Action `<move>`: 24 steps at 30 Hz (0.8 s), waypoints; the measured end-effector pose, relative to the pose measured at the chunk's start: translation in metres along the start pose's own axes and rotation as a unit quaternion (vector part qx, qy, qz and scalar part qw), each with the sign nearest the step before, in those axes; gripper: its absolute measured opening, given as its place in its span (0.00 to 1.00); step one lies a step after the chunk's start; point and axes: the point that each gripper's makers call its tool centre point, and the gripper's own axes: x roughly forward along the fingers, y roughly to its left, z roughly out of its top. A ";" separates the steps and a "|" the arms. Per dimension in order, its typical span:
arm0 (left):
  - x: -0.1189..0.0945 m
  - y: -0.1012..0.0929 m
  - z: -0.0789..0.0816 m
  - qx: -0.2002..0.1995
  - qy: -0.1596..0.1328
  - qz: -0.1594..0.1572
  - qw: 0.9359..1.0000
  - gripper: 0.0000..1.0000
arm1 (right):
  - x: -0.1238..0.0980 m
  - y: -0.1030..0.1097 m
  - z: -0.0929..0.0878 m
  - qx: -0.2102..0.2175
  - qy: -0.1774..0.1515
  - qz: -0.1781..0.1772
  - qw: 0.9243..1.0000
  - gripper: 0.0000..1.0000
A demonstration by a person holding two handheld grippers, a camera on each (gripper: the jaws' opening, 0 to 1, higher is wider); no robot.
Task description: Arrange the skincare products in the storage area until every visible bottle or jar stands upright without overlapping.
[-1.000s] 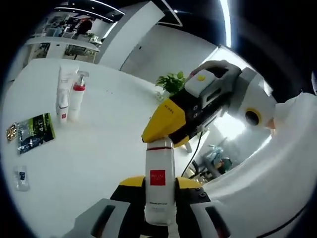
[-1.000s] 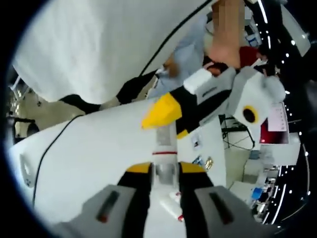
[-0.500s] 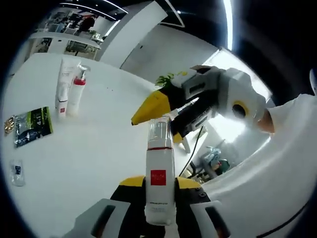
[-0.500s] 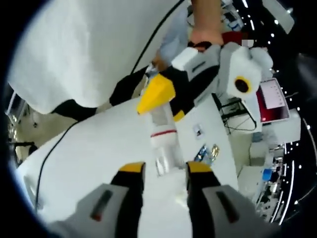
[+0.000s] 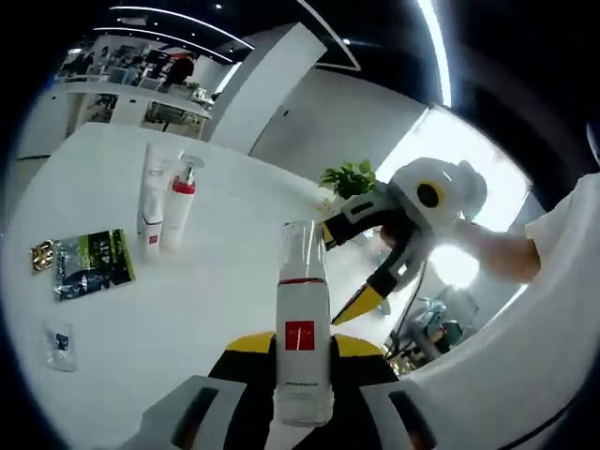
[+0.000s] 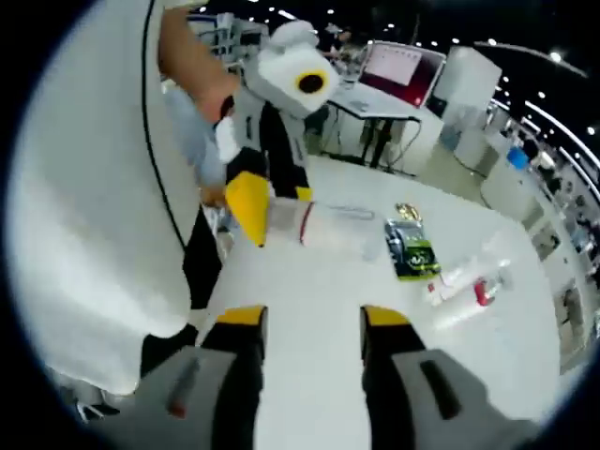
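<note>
- Two grippers, one bottle: our left gripper [image 5: 302,375] is clamped around the base of a white bottle [image 5: 302,347] with a red label, its long axis running toward twelve o'clock in the left gripper view.
- Our right gripper [image 6: 302,323] holds nothing, jaws spread wide; in its own view the bottle [image 6: 292,223] lies at twelve o'clock.
- At ten o'clock in the left gripper view, a tube [image 5: 152,202] and pump bottle [image 5: 178,208] already stand on the table [image 5: 206,300]; a green packet [image 5: 92,264] lies flat at nine.
- We judge that our left gripper is the one to set the bottle down.
</note>
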 end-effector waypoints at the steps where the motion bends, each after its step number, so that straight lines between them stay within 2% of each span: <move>1: 0.000 0.001 0.002 0.005 -0.003 0.004 1.000 0.22 | -0.001 0.001 0.002 0.035 -0.019 0.001 0.999 0.43; 3: 0.000 0.004 0.004 0.018 -0.007 0.011 1.000 0.22 | -0.003 0.001 0.007 0.087 -0.049 0.002 0.995 0.48; 4: 0.001 0.004 0.005 0.021 -0.007 0.012 1.000 0.22 | -0.004 0.000 0.010 0.130 -0.070 0.003 0.989 0.50; 5: 0.001 0.004 0.005 0.023 -0.008 0.013 1.000 0.22 | -0.005 0.000 0.012 0.156 -0.081 0.004 0.984 0.52; 9: 0.003 0.007 0.006 0.041 -0.015 0.030 0.999 0.22 | -0.007 -0.003 0.022 0.240 -0.133 0.007 0.962 0.53; 11: 0.004 0.006 0.005 0.047 -0.017 0.034 0.998 0.22 | -0.011 -0.004 0.034 0.287 -0.182 0.019 0.940 0.56; 12: 0.004 0.006 0.005 0.047 -0.018 0.034 0.998 0.22 | -0.011 -0.004 0.034 0.294 -0.186 0.021 0.937 0.58; 13: 0.004 0.005 0.005 0.049 -0.020 0.033 0.998 0.22 | -0.011 -0.005 0.037 0.333 -0.202 0.028 0.921 0.60; 15: 0.004 0.005 0.005 0.052 -0.022 0.037 0.998 0.22 | -0.010 -0.007 0.042 0.363 -0.228 0.028 0.903 0.59; 16: 0.004 0.005 0.005 0.052 -0.022 0.039 0.998 0.22 | -0.010 -0.006 0.043 0.371 -0.233 0.030 0.898 0.59; 18: 0.004 0.008 0.005 0.050 -0.023 0.050 0.997 0.22 | -0.004 -0.002 0.047 0.418 -0.246 0.039 0.874 0.59; 19: 0.004 0.009 0.004 0.046 -0.023 0.052 0.997 0.22 | -0.003 -0.002 0.047 0.423 -0.248 0.040 0.870 0.59; 21: 0.006 0.011 0.002 0.036 -0.020 0.056 0.998 0.22 | 0.003 -0.002 0.050 0.451 -0.259 0.042 0.853 0.59; 22: 0.007 0.010 0.002 0.038 -0.020 0.059 0.997 0.22 | 0.005 -0.003 0.051 0.464 -0.265 0.042 0.844 0.59; 23: 0.008 0.010 0.001 0.038 -0.019 0.060 0.997 0.22 | 0.007 -0.005 0.054 0.485 -0.276 0.045 0.828 0.59; 24: 0.008 0.010 0.001 0.037 -0.018 0.061 0.997 0.22 | 0.008 -0.004 0.057 0.493 -0.281 0.051 0.822 0.59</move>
